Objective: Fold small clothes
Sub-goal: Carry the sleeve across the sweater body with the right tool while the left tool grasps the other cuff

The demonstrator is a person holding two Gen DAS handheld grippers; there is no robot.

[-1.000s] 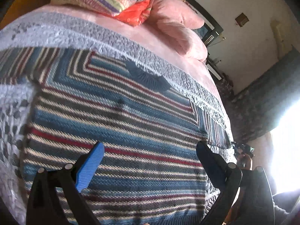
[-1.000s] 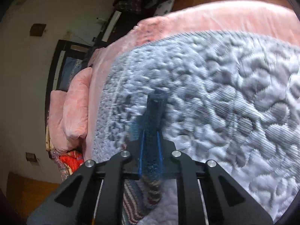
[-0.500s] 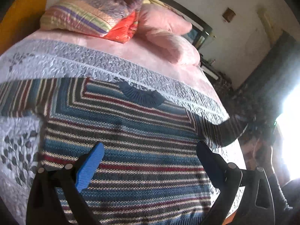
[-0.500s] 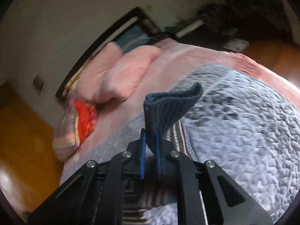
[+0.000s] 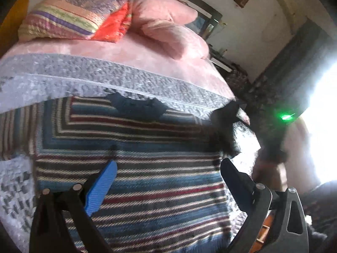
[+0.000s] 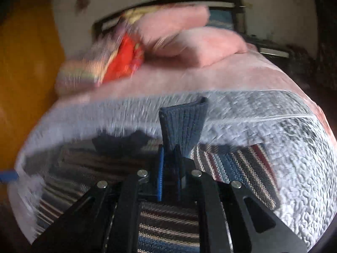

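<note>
A striped knit sweater (image 5: 147,168) in blue, red and cream lies flat on the grey quilt, its dark blue collar (image 5: 137,105) toward the pillows. My left gripper (image 5: 168,172) hovers open over the sweater's body with nothing between its fingers. In the right wrist view my right gripper (image 6: 168,154) is shut on the dark blue ribbed cuff (image 6: 183,124) of the right sleeve, and the striped sleeve (image 6: 236,166) trails off to the right over the quilt. In the left wrist view the lifted sleeve (image 5: 227,130) and the right tool are a dark blur at the sweater's right shoulder.
Grey quilt (image 5: 105,76) over a pink blanket (image 5: 137,52) covers the bed. Pink pillows (image 5: 172,29) and a striped and orange cushion (image 5: 73,21) lie at the headboard. A bright window (image 5: 320,126) glares at right. A hand (image 5: 271,168) holds the right tool.
My right gripper has carried the sleeve cuff up and inward toward the sweater's body, swinging to face the headboard. The left gripper has drawn back slightly and stays open.
</note>
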